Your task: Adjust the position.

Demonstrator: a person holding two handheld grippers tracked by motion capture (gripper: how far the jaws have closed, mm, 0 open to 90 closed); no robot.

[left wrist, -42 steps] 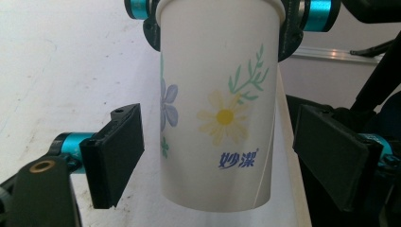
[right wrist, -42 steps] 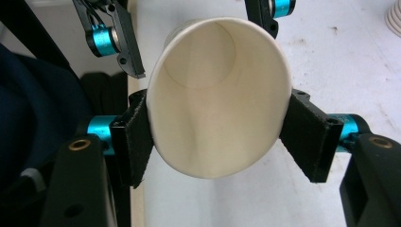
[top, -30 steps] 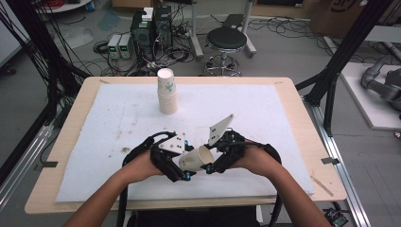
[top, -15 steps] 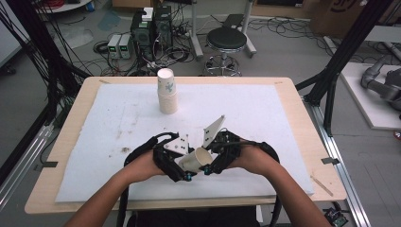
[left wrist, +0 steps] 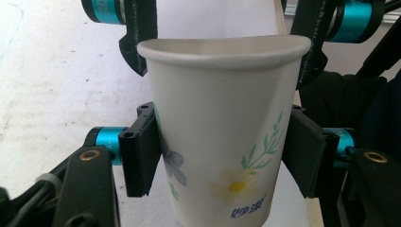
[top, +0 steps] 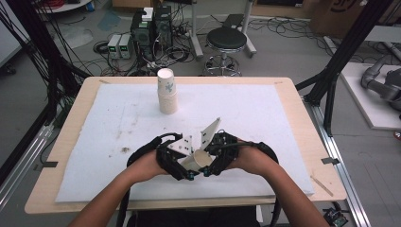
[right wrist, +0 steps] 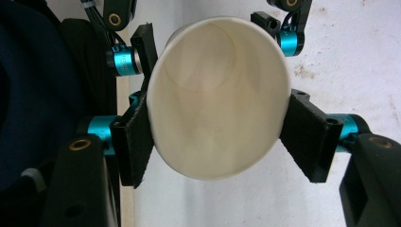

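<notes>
Meeting near the front edge of the desk (top: 293, 101), the left tool (top: 187, 172) and the right tool (top: 208, 170) both clamp one paper cup (top: 197, 161), held between the two hands just above the white mat (top: 113, 118). From the high view the cup lies tilted, its open mouth turned toward the right tool, and a stack of paper cups (top: 167, 91) stands upright well apart at the far middle of the mat.

Seen through the left gripper view, the left tool (left wrist: 222, 156) presses its two black pads against the cup's sides low on the wall, and the cup (left wrist: 222, 123) shows its printed outside: a blue flower, a yellow-centred daisy, a green sprig and small blue lettering near the base. The right tool's jaws appear beyond, at the rim.

Seen through the right gripper view, the right tool (right wrist: 215, 137) squeezes the rim from both sides, so the mouth of the cup (right wrist: 217, 104) is pushed into an oval. This view looks straight into the plain white inside down to the round bottom, with the left tool's jaws behind. Brown specks mark the mat at upper right.
</notes>
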